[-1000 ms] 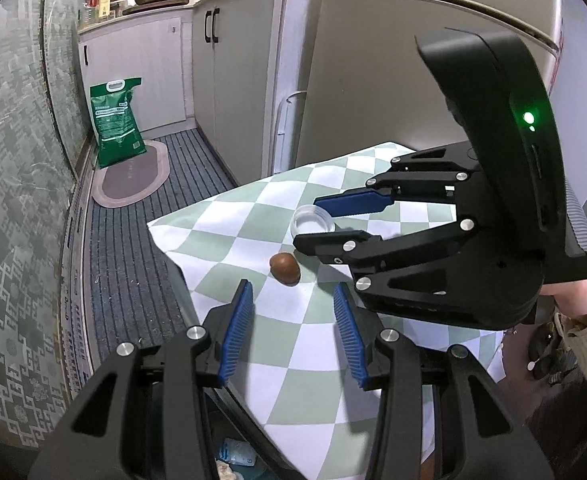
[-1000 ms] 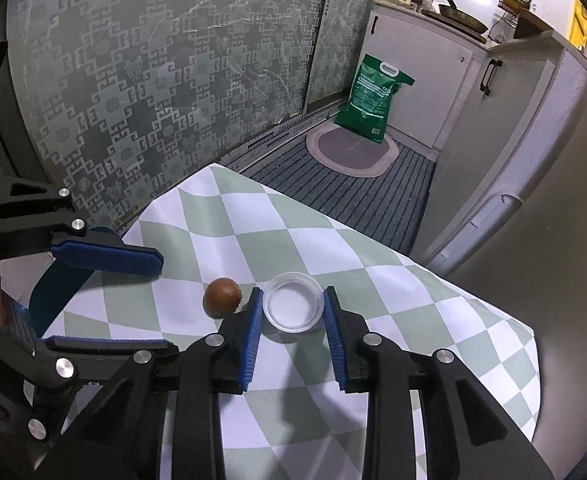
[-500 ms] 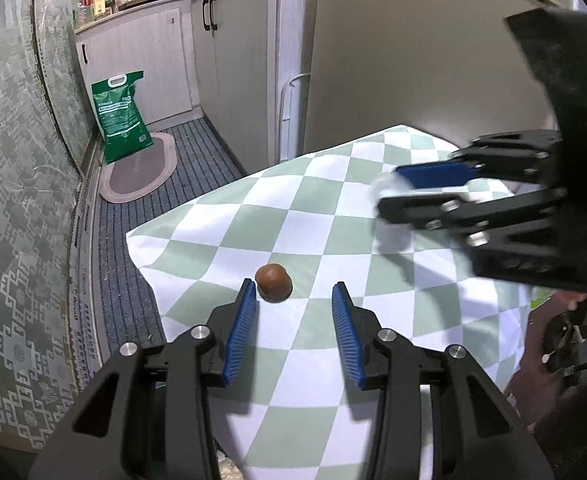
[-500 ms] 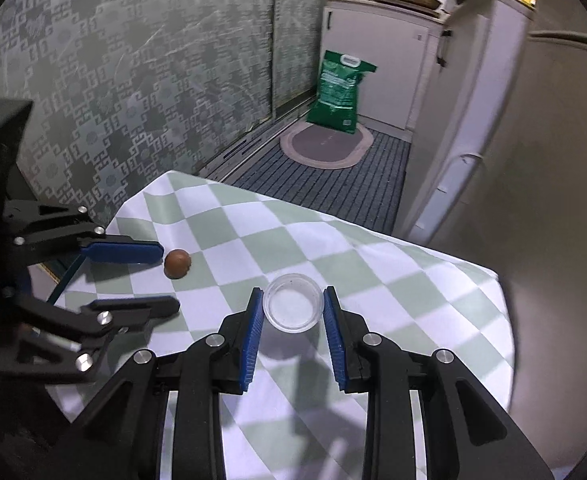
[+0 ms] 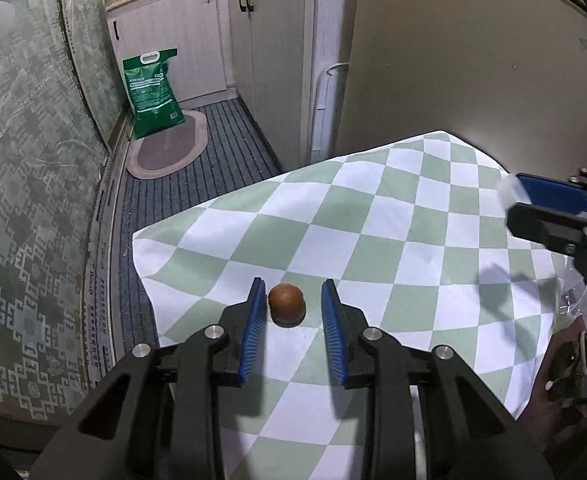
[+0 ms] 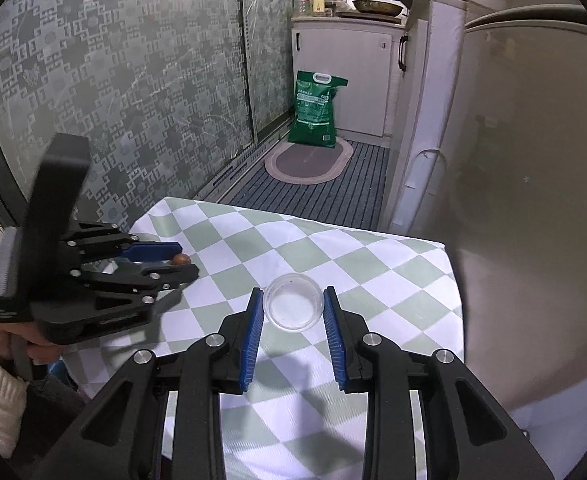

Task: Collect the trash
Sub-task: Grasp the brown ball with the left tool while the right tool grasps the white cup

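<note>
Brown nut (image 5: pixel 286 305): a rounded brown lump sitting flat side down on the worktop (image 5: pixel 393 248) near its 9 o'clock edge, dome up; no clear long axis.
Left gripper (image 5: pixel 293 312): spread wide to either side of the nut, with a gap on both sides, gripping nothing.
Clear cup (image 6: pixel 292 306): small, round, transparent, mouth facing the camera; what it holds cannot be made out.
Right gripper (image 6: pixel 292 320): partly closed, the blue pads at 9 and 3 o'clock of the cup's rim, pinching it above the checked cloth.
Around: green sack (image 6: pixel 316 109) on the floor at 12 o'clock, beside an oval mat (image 6: pixel 308 160); white cabinets (image 5: pixel 269 52) at 1 o'clock.
In the way: nothing between the left gripper's pads and the nut.
</note>
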Available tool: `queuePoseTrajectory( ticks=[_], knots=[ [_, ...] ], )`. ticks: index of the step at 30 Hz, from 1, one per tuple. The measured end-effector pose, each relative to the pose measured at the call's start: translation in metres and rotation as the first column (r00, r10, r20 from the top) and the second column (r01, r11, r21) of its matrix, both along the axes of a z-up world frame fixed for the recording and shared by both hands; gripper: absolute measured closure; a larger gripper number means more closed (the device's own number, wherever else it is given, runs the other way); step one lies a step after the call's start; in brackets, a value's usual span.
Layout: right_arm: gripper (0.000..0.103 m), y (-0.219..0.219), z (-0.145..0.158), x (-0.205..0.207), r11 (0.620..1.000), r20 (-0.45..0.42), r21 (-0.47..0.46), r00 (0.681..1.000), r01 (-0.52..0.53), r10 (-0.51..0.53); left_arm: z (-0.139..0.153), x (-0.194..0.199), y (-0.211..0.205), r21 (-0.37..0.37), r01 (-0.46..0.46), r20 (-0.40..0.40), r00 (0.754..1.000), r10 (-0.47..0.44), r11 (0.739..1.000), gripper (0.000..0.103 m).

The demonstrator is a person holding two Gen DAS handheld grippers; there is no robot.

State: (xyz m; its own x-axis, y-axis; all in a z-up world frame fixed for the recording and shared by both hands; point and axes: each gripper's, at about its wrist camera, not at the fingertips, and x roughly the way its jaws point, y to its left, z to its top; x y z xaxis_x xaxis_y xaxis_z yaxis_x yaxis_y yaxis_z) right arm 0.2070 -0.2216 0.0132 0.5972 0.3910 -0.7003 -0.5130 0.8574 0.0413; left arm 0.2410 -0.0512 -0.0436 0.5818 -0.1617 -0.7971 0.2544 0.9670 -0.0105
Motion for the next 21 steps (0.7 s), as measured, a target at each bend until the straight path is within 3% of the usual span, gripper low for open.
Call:
queuePoseTrajectory(
  ticks=[4, 11, 21],
  knots=[
    [0.073, -0.004, 0.003, -0.007, 1.000, -0.003, 0.021, 1.000, -0.003, 0.003, 0.000, 0.001, -0.004, -0.005, 0.013, 0.005, 1.000, -0.013, 1.000, 0.084],
    [0.073, -0.012, -0.002, -0.017, 0.998, -0.039, 0.060, 0.999, 0.030, -0.028, 0.001, -0.003, -0.006, -0.026, -0.004, 0.016, 1.000, 0.004, 1.000, 0.085],
    [0.073, 0.002, -0.004, -0.018, 0.999, -0.044, 0.046, 0.999, 0.022, -0.019, 0.017, -0.017, 0.010, -0.053, -0.034, 0.064, 0.997, 0.037, 0.998, 0.085]
  ],
)
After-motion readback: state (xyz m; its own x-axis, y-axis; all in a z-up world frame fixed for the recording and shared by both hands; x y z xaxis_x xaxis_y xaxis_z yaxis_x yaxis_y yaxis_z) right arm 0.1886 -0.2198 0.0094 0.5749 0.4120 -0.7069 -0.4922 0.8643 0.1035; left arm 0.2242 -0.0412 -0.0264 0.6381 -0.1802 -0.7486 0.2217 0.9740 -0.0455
